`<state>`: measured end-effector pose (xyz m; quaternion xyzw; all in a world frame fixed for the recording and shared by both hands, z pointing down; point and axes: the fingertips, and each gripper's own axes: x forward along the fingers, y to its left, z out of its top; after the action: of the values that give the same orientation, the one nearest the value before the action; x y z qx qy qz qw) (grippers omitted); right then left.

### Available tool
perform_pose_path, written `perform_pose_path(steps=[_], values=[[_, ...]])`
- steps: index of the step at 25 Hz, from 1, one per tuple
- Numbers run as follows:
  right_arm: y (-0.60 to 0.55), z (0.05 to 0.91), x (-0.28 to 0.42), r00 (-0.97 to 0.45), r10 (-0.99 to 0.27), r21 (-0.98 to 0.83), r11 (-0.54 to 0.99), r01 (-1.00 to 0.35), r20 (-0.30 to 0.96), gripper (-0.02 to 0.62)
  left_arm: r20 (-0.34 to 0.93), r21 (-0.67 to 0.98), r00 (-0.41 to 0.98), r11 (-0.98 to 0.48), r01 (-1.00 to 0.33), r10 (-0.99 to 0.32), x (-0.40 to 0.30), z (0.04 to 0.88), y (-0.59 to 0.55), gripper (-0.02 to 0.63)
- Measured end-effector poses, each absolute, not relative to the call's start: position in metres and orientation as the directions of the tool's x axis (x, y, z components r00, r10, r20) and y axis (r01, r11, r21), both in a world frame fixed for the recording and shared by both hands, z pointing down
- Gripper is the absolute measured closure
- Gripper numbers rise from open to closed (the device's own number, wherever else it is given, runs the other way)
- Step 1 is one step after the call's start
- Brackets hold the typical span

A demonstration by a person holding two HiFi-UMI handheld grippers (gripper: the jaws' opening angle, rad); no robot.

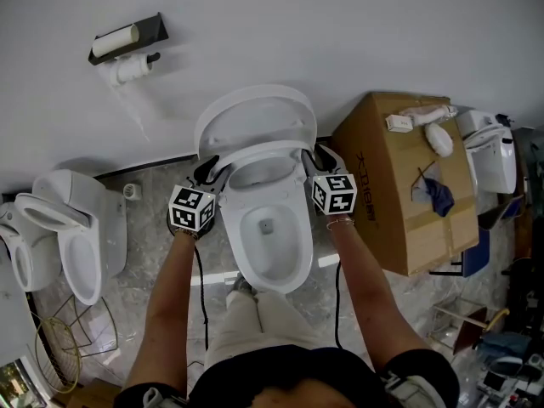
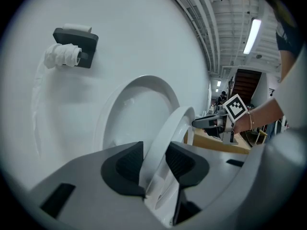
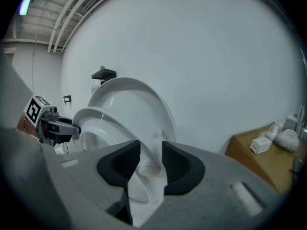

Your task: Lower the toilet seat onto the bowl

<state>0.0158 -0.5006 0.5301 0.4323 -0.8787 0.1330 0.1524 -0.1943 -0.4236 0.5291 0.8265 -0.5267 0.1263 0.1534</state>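
A white toilet stands against the wall with its lid upright. The seat ring is tilted, raised off the bowl. My left gripper clamps the ring's left side and my right gripper clamps its right side. In the left gripper view the ring runs between the dark pads of the left gripper, which press on it. The right gripper view shows its gripper pinching the ring's edge, with the lid behind.
A toilet-paper holder hangs on the wall at the upper left. A second toilet stands to the left. A cardboard box with small items on top sits close on the right, with another toilet beyond. A wire basket lies bottom left.
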Motion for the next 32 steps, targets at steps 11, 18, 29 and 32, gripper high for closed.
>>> perform_pose_path(steps=[11, 18, 29, 32], values=[[-0.462, 0.532, 0.028, -0.549, -0.73, -0.075, 0.572, -0.817, 0.406, 0.488, 0.394, 0.1, 0.463, -0.464, -0.88, -0.794, -0.176, 0.53, -0.385, 0.46], [-0.422, 0.539, 0.045, -0.53, -0.738, -0.105, 0.54, -0.835, 0.418, 0.488, 0.41, 0.066, 0.504, -0.526, -0.848, -0.76, -0.157, 0.536, -0.342, 0.456], [-0.362, 0.556, 0.068, -0.456, -0.77, -0.175, 0.425, -0.888, 0.447, 0.488, 0.48, 0.028, 0.57, -0.637, -0.77, -0.667, -0.135, 0.555, -0.282, 0.448], [-0.347, 0.564, 0.07, -0.442, -0.768, -0.181, 0.406, -0.896, 0.463, 0.488, 0.495, 0.014, 0.568, -0.648, -0.762, -0.657, -0.132, 0.561, -0.266, 0.445]])
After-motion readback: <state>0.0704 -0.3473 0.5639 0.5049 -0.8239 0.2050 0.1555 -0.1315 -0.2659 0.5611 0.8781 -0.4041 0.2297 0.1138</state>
